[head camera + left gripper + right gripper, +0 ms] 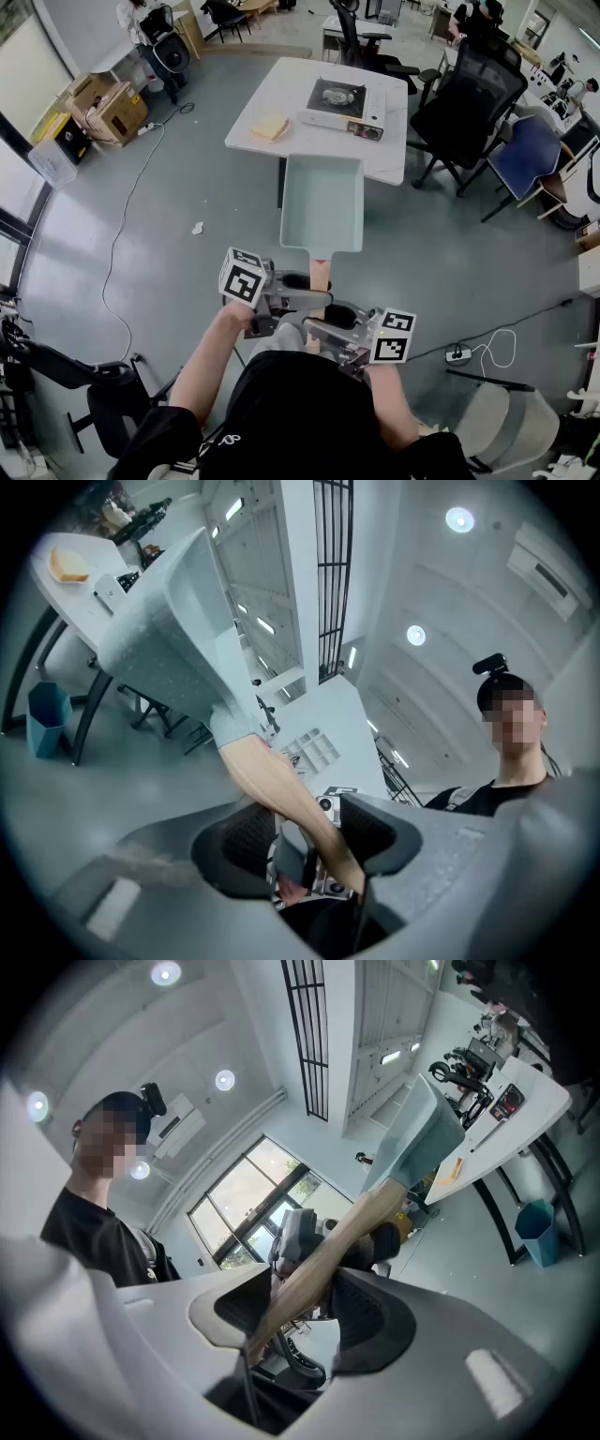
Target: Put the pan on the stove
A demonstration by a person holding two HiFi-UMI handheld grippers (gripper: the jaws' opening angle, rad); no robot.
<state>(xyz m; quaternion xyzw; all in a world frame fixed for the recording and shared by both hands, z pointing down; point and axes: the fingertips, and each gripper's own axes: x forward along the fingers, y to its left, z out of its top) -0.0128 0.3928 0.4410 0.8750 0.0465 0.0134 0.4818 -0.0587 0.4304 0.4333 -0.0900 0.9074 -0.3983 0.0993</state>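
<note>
Left gripper (302,283) and right gripper (325,328) both clamp the wooden handle (320,270), holding the pan (322,202) aloft, well short of the stove (342,106); the carry appears under way, and next it needs bringing forward and lowering level.

I see a matt, speckled pale pan (322,202) with a smooth, light wooden handle (279,787). The left gripper (302,831) has pads (239,841) that look black, matt and finely ribbed.

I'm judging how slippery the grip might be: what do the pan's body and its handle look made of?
The pan: probably coated metal, matte pale grey-green, finely speckled underneath in the left gripper view. The handle: apparently light wood, tan and smooth with a dull finish; no grain shows clearly enough to be sure.
</note>
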